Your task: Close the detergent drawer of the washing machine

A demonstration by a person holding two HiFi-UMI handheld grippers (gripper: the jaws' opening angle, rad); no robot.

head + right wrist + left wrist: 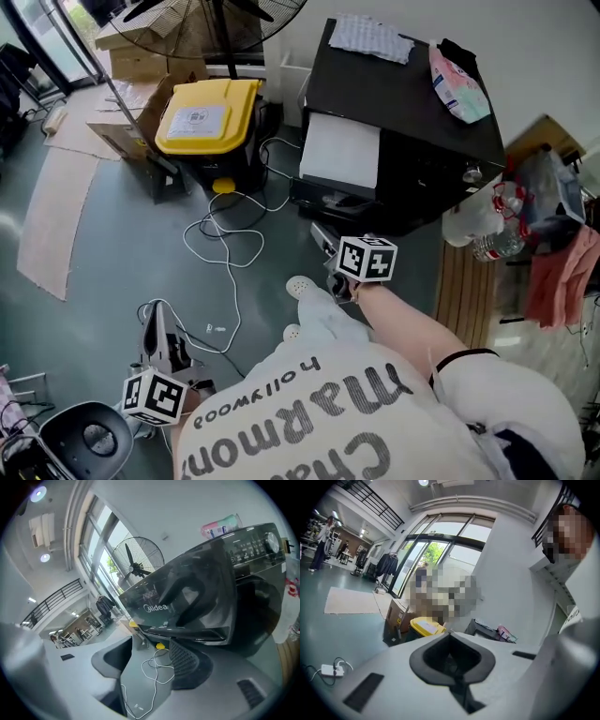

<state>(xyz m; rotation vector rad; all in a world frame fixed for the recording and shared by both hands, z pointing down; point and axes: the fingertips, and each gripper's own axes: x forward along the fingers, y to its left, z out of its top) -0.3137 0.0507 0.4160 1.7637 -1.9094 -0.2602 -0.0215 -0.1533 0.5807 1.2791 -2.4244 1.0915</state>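
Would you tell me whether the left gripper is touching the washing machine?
Apart. The head view shows the left gripper low at the left, with bare floor and a white cable between it and the washing machine.

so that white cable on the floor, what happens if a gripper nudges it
Probably floppy: the white cable lies in loose loops on the floor. It looks thin, so it is likely light and would slide rather than resist. A loop might snag and drag along.
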